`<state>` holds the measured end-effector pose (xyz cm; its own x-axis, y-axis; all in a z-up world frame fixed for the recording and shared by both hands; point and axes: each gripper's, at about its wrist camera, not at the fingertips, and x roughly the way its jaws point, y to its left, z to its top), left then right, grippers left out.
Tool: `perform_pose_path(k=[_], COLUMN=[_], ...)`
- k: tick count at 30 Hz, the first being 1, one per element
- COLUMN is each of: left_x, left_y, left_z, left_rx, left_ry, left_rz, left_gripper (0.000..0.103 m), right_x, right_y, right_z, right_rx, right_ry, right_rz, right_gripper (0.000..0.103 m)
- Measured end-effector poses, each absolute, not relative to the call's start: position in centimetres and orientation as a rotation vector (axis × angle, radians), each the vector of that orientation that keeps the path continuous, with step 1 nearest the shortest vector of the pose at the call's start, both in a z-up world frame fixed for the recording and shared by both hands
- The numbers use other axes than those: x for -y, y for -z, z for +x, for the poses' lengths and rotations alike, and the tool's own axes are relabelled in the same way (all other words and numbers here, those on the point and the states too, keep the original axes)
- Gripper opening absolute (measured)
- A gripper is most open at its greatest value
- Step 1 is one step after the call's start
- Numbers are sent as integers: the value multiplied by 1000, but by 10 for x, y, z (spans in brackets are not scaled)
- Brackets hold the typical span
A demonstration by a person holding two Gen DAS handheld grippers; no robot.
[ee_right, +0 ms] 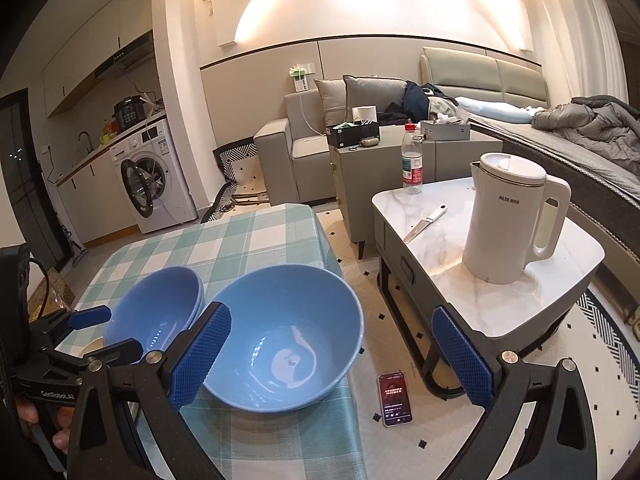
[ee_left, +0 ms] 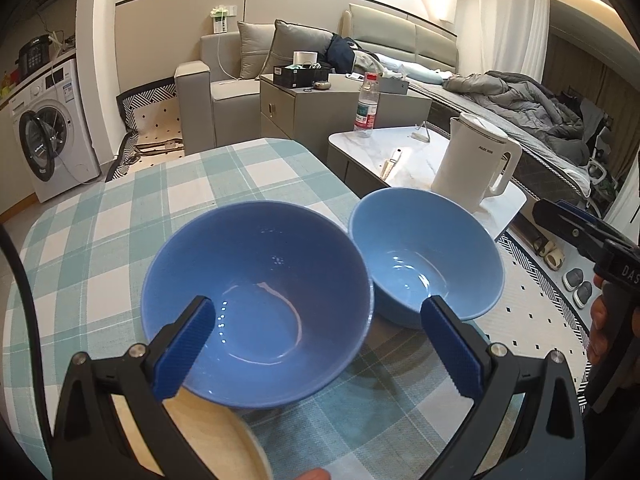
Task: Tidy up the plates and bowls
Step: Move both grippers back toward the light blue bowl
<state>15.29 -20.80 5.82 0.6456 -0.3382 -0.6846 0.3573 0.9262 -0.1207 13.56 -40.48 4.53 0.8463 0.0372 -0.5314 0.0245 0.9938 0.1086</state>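
Left wrist view: left claw [ee_left: 316, 320] spread wide, empty, near rim of left bowl [ee_left: 256, 304] between pads; right bowl [ee_left: 426, 256] just beside. Right wrist view: right claw [ee_right: 332, 340] spread, empty; phone [ee_right: 395, 399] on floor.

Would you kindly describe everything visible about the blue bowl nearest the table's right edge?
The right blue bowl is a glossy, ceramic-looking round bowl, light blue inside and out, empty, with ceiling-light reflections on its base. It stands upright on the checked tablecloth at the table's right edge, next to the left blue bowl; whether their rims touch is unclear. The open right hand-held gripper hovers over it, its left pad overlapping the near rim; contact is uncertain.
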Motion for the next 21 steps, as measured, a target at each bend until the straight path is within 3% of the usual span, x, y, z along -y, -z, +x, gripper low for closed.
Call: perform_pose_path(k=[21], left_x=[253], left_y=[-63], left_z=[136], left_rx=[-803], left_ry=[541], left_rz=[20], left_gripper=[101], right_x=[413], right_y=[-36], right_z=[137], right_rx=[-599], right_ry=[46], right_rz=[110], right_gripper=[102])
